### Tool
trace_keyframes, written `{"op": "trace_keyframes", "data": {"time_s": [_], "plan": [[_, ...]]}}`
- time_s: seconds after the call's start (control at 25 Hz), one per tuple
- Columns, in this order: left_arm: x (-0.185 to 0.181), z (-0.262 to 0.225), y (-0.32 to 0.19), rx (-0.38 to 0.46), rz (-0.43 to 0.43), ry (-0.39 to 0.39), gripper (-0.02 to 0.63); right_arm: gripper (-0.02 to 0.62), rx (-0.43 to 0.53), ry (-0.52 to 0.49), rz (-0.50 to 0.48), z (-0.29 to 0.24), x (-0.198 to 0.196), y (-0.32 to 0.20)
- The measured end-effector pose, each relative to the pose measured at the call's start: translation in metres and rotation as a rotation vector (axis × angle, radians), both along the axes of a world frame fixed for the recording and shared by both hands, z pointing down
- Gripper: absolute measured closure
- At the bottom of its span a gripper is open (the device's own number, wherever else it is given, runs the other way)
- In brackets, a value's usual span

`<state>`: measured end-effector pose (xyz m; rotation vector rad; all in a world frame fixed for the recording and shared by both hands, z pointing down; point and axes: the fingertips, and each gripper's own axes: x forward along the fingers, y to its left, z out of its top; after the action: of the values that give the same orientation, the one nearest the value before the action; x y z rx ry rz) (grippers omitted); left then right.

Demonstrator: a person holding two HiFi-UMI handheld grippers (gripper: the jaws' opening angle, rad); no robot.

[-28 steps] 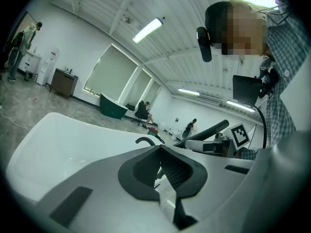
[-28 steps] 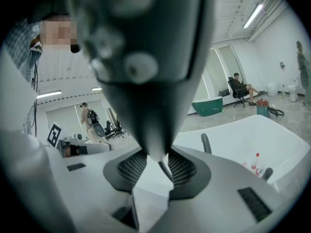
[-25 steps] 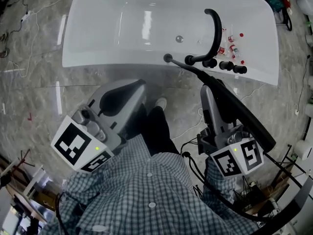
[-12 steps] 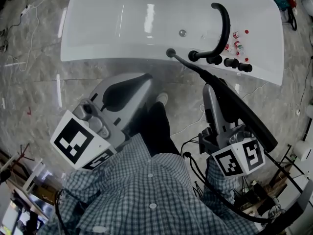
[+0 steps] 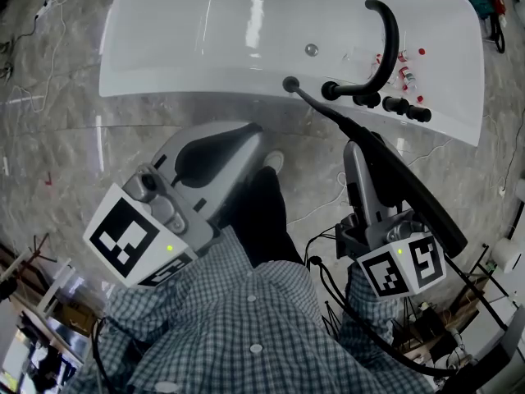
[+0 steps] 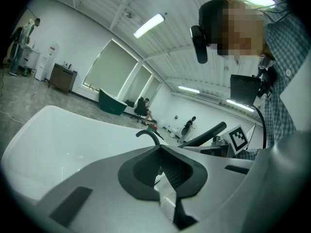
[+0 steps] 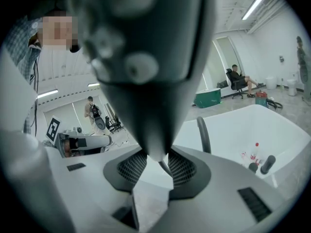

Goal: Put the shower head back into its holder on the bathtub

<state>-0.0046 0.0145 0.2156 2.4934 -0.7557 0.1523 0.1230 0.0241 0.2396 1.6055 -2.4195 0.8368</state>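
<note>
The black shower head is a long wand, and my right gripper is shut on it near its narrow end. In the right gripper view the shower head fills the top and tapers down between the right gripper's pads. A thin black line runs on from it to a small round fitting on the near rim of the white bathtub. I cannot tell whether that fitting is the holder. My left gripper hangs short of the rim, shut and holding nothing, as the left gripper view also shows.
A curved black faucet and black knobs stand on the tub's rim right of the fitting, with small red-capped bottles behind them. Cables lie on the marble floor. Gear clutters the lower right.
Both grippers have sunk a little. The shower head stays in the right gripper, and its thin end stays at the tub's near rim.
</note>
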Motion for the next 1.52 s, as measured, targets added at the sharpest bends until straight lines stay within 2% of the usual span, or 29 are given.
{"op": "trace_keyframes", "data": {"time_s": [0.72, 1.52], "plan": [[0.000, 0.042, 0.002, -0.043, 0.006, -0.016, 0.597, 0.463, -0.025, -0.017, 0.009, 0.044, 0.001, -0.010], [-0.012, 0.079, -0.003, -0.061, -0.017, -0.026, 0.597, 0.463, -0.062, 0.023, -0.029, 0.086, -0.013, -0.021]]}}
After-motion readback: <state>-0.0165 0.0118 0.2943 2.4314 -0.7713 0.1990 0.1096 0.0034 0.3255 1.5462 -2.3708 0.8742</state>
